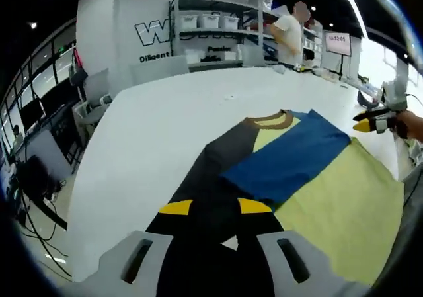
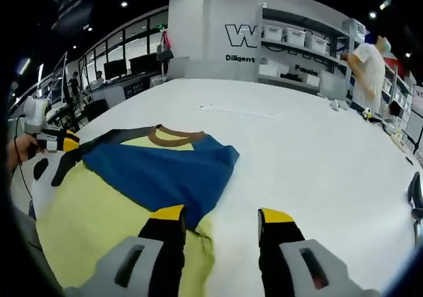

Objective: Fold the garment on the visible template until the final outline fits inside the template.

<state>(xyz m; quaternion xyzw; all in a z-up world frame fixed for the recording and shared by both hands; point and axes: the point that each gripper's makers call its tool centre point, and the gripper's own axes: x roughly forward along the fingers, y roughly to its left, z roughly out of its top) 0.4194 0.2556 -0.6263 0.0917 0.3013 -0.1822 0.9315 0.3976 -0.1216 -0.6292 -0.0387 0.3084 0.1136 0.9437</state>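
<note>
Hiding garment (image 1: 291, 178) hem, left hand-held gripper (image 1: 215, 208) jaws apart

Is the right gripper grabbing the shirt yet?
Apart. In the right gripper view, the right gripper is open above the white table, with the shirt's edge under one jaw but nothing pinched.

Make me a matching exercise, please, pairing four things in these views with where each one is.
Things:
1. brown ribbed collar
2. blue cloth panel
3. white table top
4. person in a white top

Places:
A. beside the grey shelving
B. under the whole garment
C. folded over the pale yellow cloth
D. at the garment's end nearest the shelving

Pairs: 1-D, 2-C, 3-B, 4-A.
</note>
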